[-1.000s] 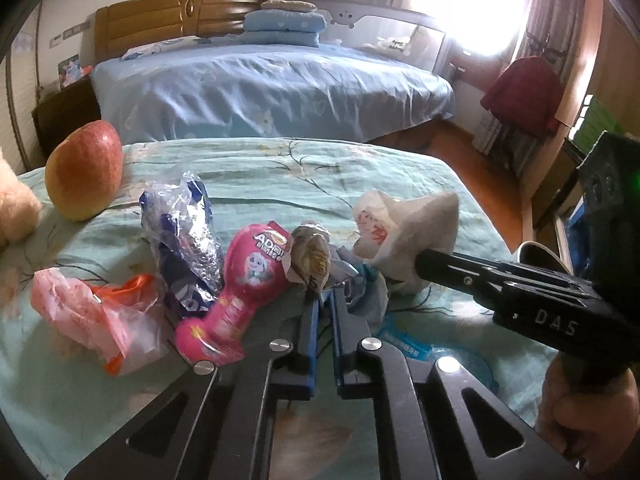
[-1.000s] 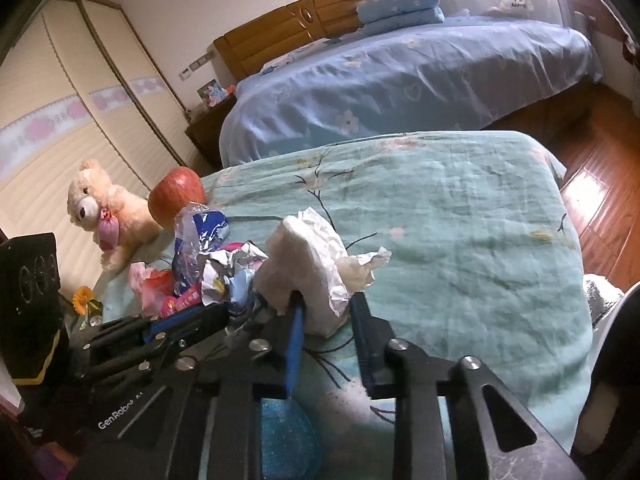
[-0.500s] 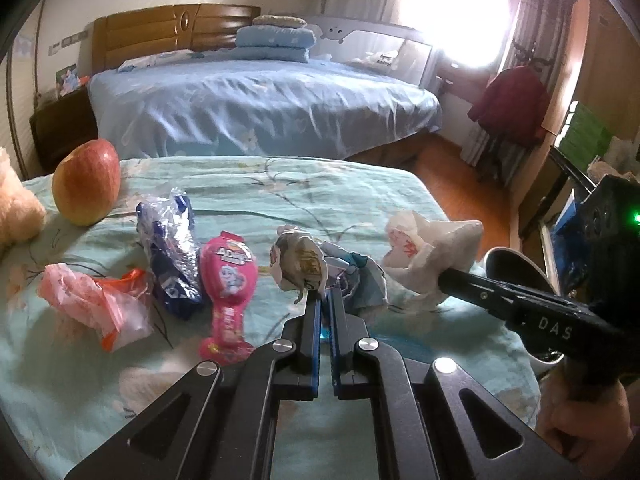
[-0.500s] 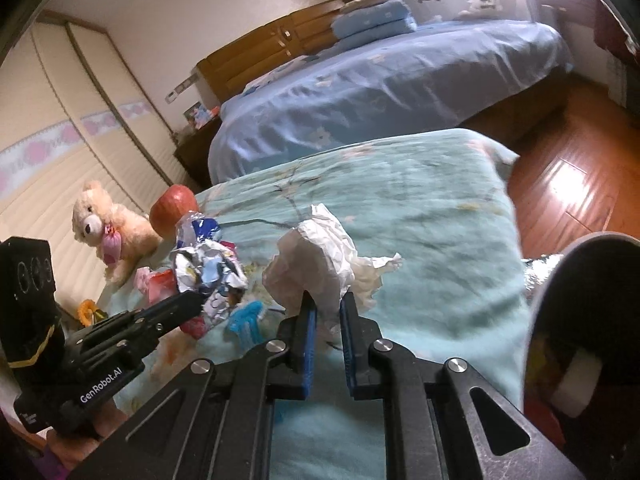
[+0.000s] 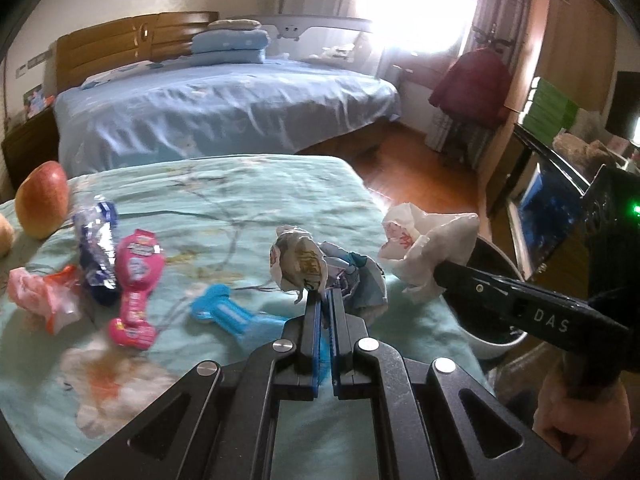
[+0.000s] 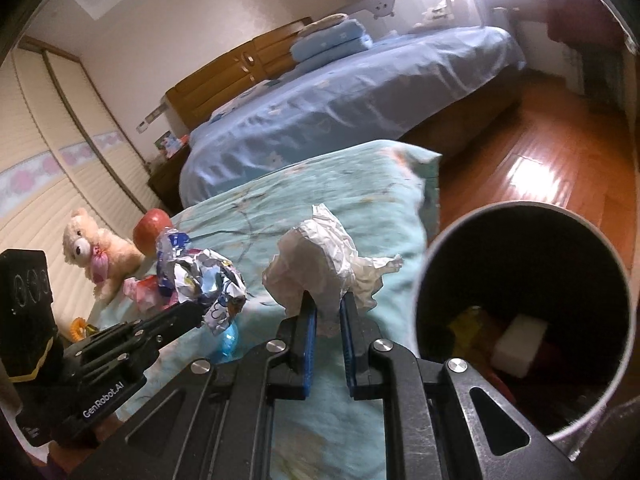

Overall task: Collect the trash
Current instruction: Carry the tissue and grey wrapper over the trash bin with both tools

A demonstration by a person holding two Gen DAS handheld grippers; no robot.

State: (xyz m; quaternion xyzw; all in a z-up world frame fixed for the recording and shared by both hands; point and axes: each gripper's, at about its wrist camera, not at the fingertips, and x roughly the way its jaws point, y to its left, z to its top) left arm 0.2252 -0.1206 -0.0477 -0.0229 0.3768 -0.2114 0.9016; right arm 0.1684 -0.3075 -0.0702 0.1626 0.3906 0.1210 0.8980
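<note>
Only the right view looks into the bin (image 6: pixel 520 216), while both tongs (image 5: pixel 325 296) (image 6: pixel 328 304) grip crumpled trash.

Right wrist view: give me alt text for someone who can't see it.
The right gripper is shut on a crumpled white tissue above a teal floral bedspread, beside a round dark-lined trash bin already holding scraps. At left, the left gripper pinches a crumpled printed foil wrapper.

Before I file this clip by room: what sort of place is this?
A bedroom, most likely in a home. A made bed with blue bedding and stacked pillows stands against a wooden headboard, and a sliding-door wardrobe lines one wall.
</note>
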